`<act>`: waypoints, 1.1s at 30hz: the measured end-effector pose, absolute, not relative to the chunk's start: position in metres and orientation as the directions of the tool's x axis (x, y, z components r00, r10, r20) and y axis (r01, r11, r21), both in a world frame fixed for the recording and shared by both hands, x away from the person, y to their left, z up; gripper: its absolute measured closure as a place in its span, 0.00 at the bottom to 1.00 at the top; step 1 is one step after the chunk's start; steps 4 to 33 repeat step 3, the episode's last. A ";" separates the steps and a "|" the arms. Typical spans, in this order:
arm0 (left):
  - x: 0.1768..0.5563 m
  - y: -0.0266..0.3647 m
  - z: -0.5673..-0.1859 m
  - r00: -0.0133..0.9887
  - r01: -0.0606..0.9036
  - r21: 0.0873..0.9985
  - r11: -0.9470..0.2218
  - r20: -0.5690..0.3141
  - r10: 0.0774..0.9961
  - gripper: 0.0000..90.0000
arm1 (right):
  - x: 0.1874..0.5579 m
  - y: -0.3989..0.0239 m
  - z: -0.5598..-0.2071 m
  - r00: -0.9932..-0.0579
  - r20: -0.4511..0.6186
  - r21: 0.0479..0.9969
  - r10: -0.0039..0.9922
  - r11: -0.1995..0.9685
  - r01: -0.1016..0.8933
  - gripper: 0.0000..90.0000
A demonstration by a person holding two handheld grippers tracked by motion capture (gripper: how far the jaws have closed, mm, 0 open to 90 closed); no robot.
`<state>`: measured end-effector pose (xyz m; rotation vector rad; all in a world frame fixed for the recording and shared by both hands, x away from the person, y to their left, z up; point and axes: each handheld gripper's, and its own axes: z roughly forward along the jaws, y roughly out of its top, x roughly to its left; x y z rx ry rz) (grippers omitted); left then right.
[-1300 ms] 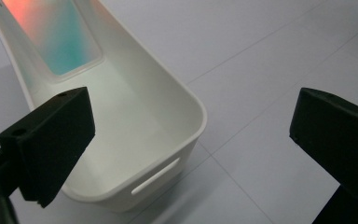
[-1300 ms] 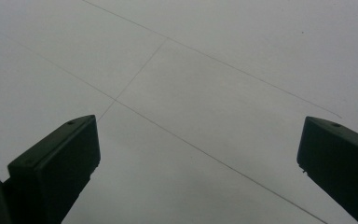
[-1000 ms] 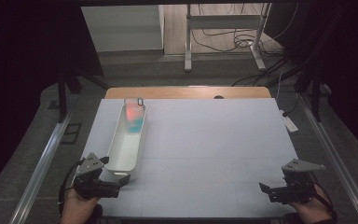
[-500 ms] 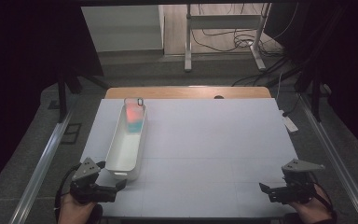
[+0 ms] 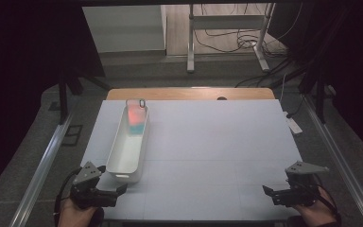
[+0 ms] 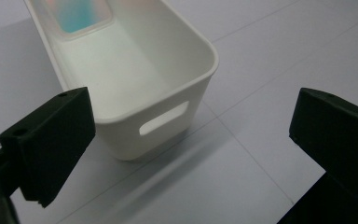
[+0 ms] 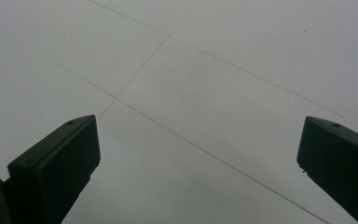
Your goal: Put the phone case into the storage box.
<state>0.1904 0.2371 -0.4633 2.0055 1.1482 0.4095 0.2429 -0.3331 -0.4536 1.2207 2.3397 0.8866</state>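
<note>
1. High view: The white bin (image 5: 128, 146) lies lengthwise on the left half of the tabletop (image 5: 217, 156), with a pink-and-teal item (image 5: 136, 119) inside at its far end. The left claw (image 5: 116, 193) sits just off the bin's near end, jaws spread, not touching it. A second ago it was against the bin's near left corner; it has since drawn back toward the person and swung in line with the short wall. The right claw (image 5: 270, 191) rests at the near right edge, unchanged.
2. Left gripper view: Both jaws stand wide apart, empty. The bin (image 6: 135, 79) shows its near wall and handle slot (image 6: 164, 124) between them, slightly ahead. Judgement: the claw is lined up to close on this wall.
3. Right gripper view: The jaws are spread, holding nothing, over bare tabletop (image 7: 191, 93).
</note>
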 end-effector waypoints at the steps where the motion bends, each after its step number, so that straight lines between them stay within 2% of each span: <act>1: 0.191 0.236 -0.464 0.539 0.590 0.752 -0.294 -0.096 0.837 0.01 | 0.243 -0.333 -0.454 -0.565 -0.024 0.672 0.825 0.432 0.602 0.00; 33: 0.192 0.236 -0.463 0.539 0.592 0.750 -0.295 -0.096 0.837 0.02 | 0.243 -0.333 -0.454 -0.566 -0.026 0.670 0.824 0.434 0.602 0.00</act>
